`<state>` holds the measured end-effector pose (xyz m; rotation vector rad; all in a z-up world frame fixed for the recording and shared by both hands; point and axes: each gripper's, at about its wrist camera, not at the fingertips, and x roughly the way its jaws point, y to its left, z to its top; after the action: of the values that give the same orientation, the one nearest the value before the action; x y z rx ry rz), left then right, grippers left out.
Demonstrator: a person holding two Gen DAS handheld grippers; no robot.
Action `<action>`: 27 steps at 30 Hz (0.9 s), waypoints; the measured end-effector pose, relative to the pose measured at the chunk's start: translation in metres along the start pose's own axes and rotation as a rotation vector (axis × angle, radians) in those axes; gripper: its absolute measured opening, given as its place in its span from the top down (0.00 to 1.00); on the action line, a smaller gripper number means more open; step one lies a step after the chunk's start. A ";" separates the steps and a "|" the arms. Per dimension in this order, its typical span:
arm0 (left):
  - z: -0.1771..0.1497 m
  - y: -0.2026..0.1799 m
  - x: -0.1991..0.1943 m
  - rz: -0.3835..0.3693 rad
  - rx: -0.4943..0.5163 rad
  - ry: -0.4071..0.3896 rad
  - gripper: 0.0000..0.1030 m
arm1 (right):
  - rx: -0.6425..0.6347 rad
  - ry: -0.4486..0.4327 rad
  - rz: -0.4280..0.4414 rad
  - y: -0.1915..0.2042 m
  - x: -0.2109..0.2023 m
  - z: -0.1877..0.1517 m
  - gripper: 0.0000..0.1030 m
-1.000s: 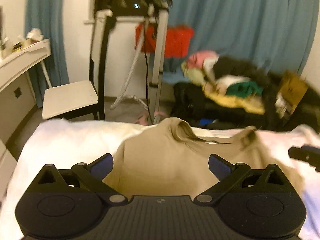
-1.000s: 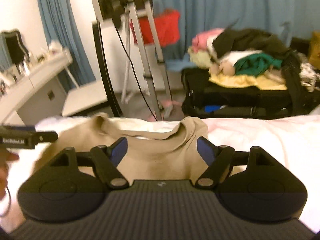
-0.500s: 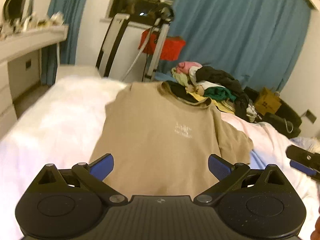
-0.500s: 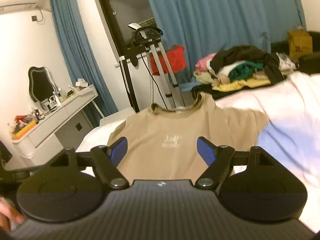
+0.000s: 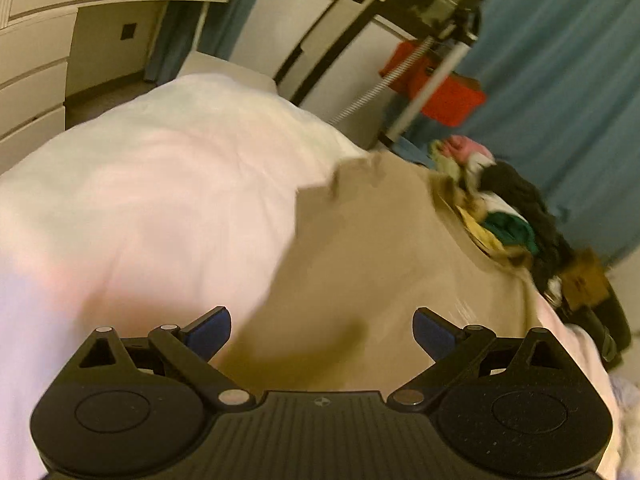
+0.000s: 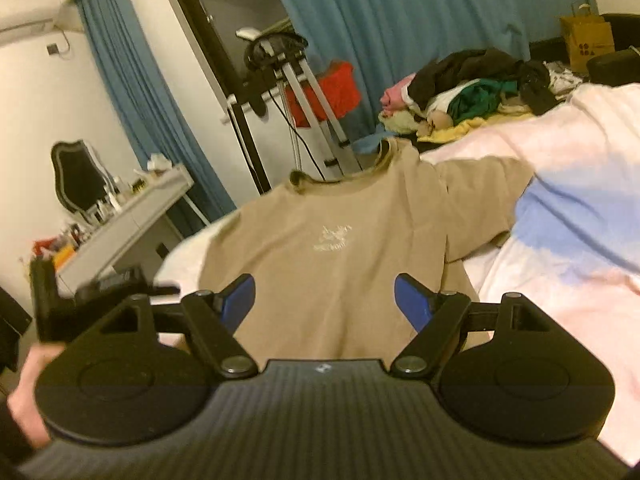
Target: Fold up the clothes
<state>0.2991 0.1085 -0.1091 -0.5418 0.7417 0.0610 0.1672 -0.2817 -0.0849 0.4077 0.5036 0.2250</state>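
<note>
Blue curtains [image 6: 420, 20] and a white bed [image 5: 160, 200] frame the work. Both grippers, left [image 5: 322, 334] and right [image 6: 325, 300], are held with jaws apart and nothing between them. A tan shirt [image 6: 328, 240] is spread face up on the bed, one sleeve [image 6: 480, 196] stretched out. The fold seems not yet started; next, a sleeve or side edge should be pinched and carried inward.

A bed [image 6: 560, 264] under a white, faintly pink sheet fills the lower and right frame — a tan short-sleeved cotton T-shirt [image 6: 332, 256] lies spread flat on it, printed front up, collar toward upper centre.
</note>
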 end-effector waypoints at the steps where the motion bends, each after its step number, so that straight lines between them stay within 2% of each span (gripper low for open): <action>1: 0.008 0.000 0.014 0.010 -0.003 -0.006 0.04 | 0.008 0.006 0.006 -0.002 0.008 0.000 0.24; 5: 0.033 -0.007 0.069 0.041 0.005 -0.029 0.09 | 0.061 0.007 0.057 -0.010 0.031 0.007 0.24; 7: 0.039 -0.011 0.085 0.058 0.057 -0.053 0.13 | 0.056 0.002 0.079 -0.015 0.040 0.009 0.24; 10: 0.039 -0.028 0.102 0.108 0.188 -0.095 0.27 | 0.029 -0.018 0.035 -0.028 0.053 0.011 0.24; 11: 0.039 -0.033 0.105 0.116 0.225 -0.106 0.40 | 0.025 -0.026 0.016 -0.033 0.057 0.012 0.24; 12: 0.039 -0.038 0.108 0.118 0.255 -0.106 0.57 | 0.035 -0.027 0.003 -0.038 0.061 0.012 0.24; 13: 0.039 -0.043 0.111 0.118 0.283 -0.104 0.66 | 0.050 -0.027 -0.006 -0.043 0.065 0.013 0.24; 14: 0.040 -0.048 0.112 0.114 0.298 -0.098 0.82 | 0.064 -0.029 -0.007 -0.046 0.066 0.013 0.24; 15: 0.039 -0.057 0.111 0.121 0.324 -0.098 0.88 | 0.077 -0.031 -0.005 -0.048 0.066 0.013 0.24; 18: 0.028 -0.101 0.109 0.209 0.533 -0.150 0.89 | 0.118 -0.038 0.000 -0.054 0.065 0.013 0.24; 20: 0.007 -0.134 0.107 0.238 0.754 -0.201 0.89 | 0.138 -0.042 -0.002 -0.058 0.063 0.012 0.24; 22: -0.022 -0.166 0.110 0.232 0.981 -0.213 0.89 | 0.151 -0.036 -0.008 -0.060 0.062 0.011 0.23; 24: -0.059 -0.190 0.118 0.246 1.214 -0.216 0.89 | 0.164 -0.029 -0.010 -0.061 0.062 0.010 0.23; 26: -0.089 -0.206 0.131 0.232 1.370 -0.176 0.88 | 0.161 -0.027 -0.016 -0.061 0.062 0.009 0.23; 27: -0.099 -0.212 0.136 0.231 1.409 -0.152 0.87 | 0.157 -0.028 -0.019 -0.060 0.062 0.009 0.23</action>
<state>0.3892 -0.1404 -0.1640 0.8825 0.5321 -0.2004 0.2313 -0.3196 -0.1294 0.5584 0.4995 0.1615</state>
